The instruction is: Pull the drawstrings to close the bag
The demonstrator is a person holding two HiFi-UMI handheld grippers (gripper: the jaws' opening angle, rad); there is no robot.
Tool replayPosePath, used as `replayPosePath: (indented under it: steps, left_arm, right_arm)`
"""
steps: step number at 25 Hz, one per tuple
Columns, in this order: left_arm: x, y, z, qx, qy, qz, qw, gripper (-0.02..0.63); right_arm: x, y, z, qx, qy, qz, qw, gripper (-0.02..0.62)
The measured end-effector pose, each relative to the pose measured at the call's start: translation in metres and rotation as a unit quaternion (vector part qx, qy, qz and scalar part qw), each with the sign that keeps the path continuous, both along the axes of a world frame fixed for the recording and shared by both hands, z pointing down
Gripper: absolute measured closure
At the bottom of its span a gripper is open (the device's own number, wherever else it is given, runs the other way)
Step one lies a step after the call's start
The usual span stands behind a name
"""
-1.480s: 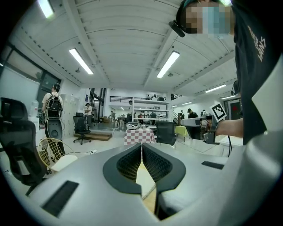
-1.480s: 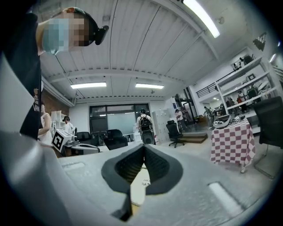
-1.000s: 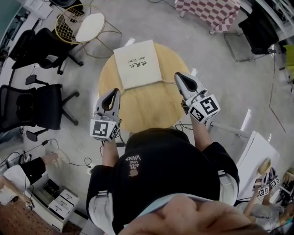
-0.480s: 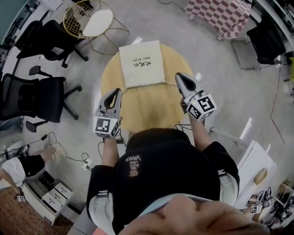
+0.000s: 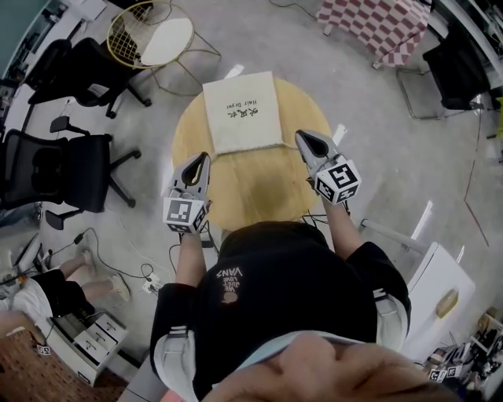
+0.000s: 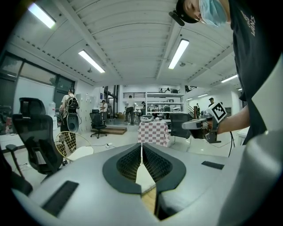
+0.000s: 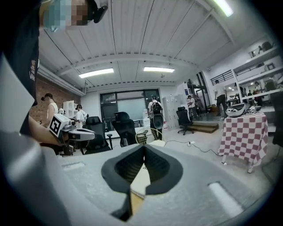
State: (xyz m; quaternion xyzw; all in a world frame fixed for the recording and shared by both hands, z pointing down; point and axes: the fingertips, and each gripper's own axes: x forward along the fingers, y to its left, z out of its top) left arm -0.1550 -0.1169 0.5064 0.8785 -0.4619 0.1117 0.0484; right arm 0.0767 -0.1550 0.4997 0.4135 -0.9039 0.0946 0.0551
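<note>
A flat cream drawstring bag with dark print lies on the far half of a round wooden table. Its thin drawstring runs along the near edge. Both grippers hover over the table's near half, short of the bag. My left gripper points at the bag's near left corner, jaws shut and empty. Pointing at the near right corner, my right gripper is also shut and empty. The left gripper view shows closed pads, with the bag below and the right gripper opposite. Closed pads also show in the right gripper view.
A gold wire chair with a white seat stands beyond the table at the left. Two black office chairs are at the far left, and a checkered table at the top right. Cables and white boxes lie on the floor.
The right gripper has drifted slightly left towards the bag. The left gripper has barely moved. A person at the lower left has shifted on the floor.
</note>
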Motion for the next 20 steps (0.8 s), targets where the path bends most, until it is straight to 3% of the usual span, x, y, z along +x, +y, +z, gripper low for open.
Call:
replayPosePath:
  steps: [20]
  left_arm:
    - [-0.013, -0.01, 0.067, -0.073, 0.003, -0.027, 0.9969, 0.6]
  right_arm:
    - [-0.004, -0.01, 0.094, -0.077, 0.085, -0.036, 0.993, 0.595]
